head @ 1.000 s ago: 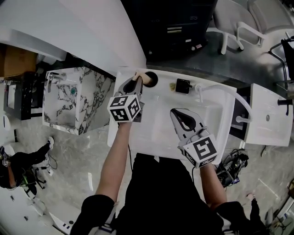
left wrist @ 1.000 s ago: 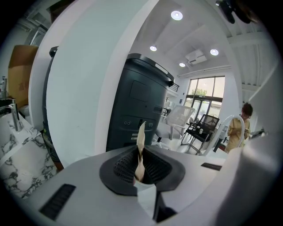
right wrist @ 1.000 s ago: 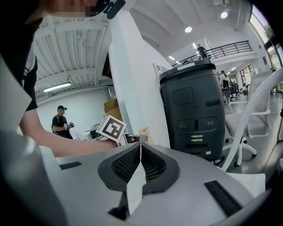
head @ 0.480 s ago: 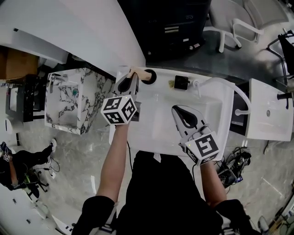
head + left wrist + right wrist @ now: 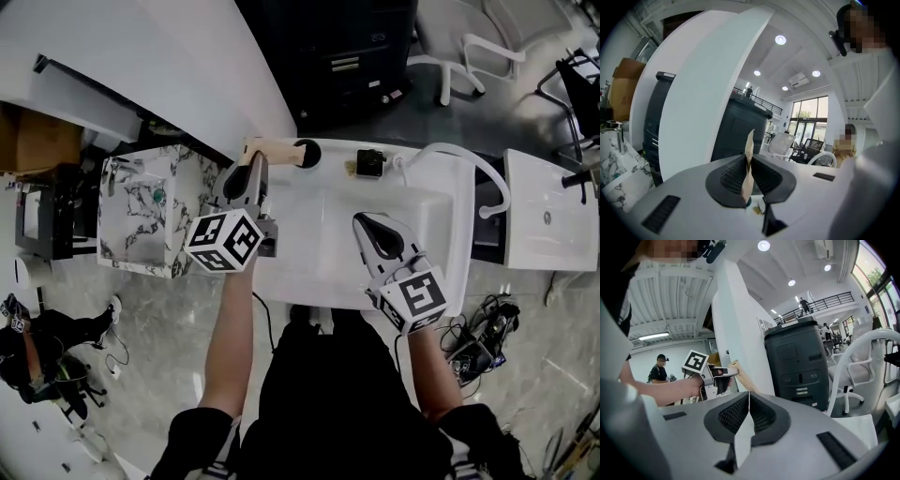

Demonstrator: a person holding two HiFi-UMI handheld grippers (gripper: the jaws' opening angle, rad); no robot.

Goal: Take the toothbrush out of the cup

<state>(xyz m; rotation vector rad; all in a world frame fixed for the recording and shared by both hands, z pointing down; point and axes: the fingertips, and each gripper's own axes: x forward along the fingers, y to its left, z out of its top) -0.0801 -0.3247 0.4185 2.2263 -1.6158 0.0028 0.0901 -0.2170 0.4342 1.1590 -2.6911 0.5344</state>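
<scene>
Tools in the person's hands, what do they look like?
The left tool and right tool are pale grey shells with black ribbed pads. Each carries a white cube printed with black square markers. The person wears a black top with short sleeves.

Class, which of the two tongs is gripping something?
The left tongs: they pinch the tan toothbrush, while the right tongs are shut on nothing.

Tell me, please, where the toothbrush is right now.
The toothbrush is at the head view's upper left, gripped in the left claw, beside the dark cup.
</scene>
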